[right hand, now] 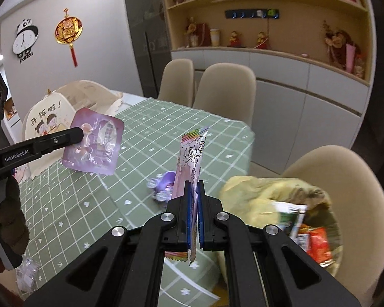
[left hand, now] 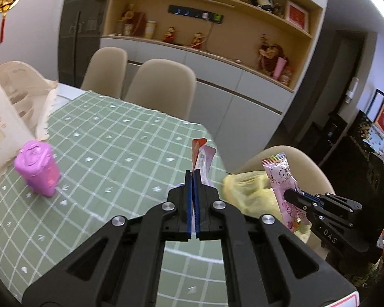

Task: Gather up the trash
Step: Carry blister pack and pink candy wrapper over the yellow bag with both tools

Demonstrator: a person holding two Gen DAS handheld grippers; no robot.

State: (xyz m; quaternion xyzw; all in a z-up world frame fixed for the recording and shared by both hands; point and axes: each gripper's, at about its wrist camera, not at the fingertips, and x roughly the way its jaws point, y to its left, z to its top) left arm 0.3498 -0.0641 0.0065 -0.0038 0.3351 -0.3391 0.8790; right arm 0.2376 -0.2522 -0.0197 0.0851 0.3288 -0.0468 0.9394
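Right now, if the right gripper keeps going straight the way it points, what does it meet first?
Probably the green checked tablecloth, near the small purple toy. The right gripper, shut on a pink candy wrapper, aims down at the table, left of the yellow-lined trash bin. Depth is uncertain.

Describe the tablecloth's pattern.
The fabric tablecloth is pale green with a white grid and small white motifs; clearest in the right wrist view.

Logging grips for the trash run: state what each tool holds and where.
Left tool: shut on the purple foil packet, gripped at one edge. Right tool: shut on the pink candy wrapper, gripped near its lower end.
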